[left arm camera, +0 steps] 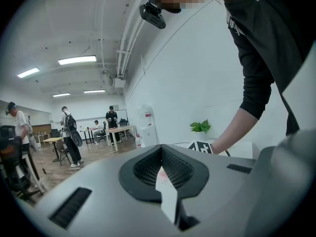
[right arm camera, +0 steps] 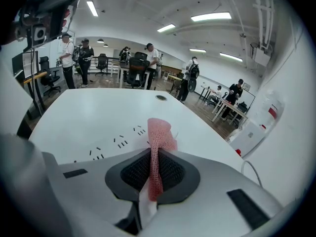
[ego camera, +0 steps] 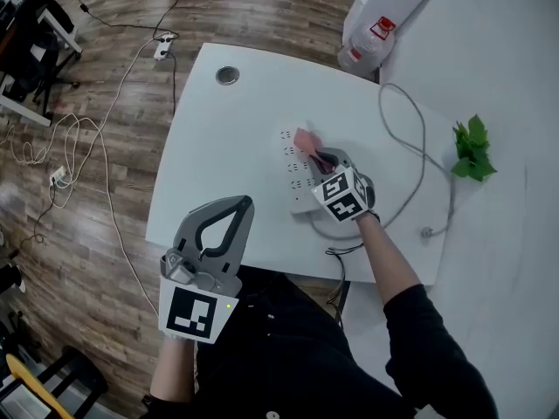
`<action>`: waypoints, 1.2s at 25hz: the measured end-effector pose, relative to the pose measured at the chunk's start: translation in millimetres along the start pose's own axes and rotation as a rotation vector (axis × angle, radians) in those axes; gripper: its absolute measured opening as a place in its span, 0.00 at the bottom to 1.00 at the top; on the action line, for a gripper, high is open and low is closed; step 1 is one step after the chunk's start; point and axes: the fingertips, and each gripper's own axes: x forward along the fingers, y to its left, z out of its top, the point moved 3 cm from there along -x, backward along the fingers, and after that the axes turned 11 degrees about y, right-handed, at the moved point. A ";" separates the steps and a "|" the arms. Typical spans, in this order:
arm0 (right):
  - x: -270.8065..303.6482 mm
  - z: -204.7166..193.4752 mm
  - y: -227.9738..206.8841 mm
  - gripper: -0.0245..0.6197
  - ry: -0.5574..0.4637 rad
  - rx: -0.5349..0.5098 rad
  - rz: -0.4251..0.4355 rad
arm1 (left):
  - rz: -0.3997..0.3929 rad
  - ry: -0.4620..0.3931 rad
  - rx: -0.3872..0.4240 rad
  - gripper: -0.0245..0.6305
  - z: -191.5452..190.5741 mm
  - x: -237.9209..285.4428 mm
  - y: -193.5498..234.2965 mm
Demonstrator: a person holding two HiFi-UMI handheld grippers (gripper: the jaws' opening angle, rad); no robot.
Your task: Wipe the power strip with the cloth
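A white power strip lies in the middle of the white table; its slots show just beyond my right jaws. My right gripper is over the strip's right side and shut on a pink cloth. In the right gripper view the cloth is pinched between the jaws, its free end standing up over the strip. My left gripper hangs at the table's near edge, away from the strip. Its jaws are shut with nothing between them.
A grey cable loops across the adjoining table on the right toward a green plant. A round grommet sits at the table's far left. White water dispensers stand behind. Cords trail over the wooden floor. People stand in the background.
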 end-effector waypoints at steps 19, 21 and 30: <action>-41.9 -43.8 45.7 0.12 -0.016 0.091 0.044 | -0.045 -0.016 0.020 0.06 10.9 8.0 -21.2; -46.5 -48.1 51.6 0.12 -0.018 0.105 0.049 | -0.051 -0.013 0.023 0.06 11.4 9.5 -23.2; -63.9 -61.3 80.4 0.12 -0.025 0.141 0.076 | -0.071 -0.016 0.031 0.06 16.5 13.4 -30.4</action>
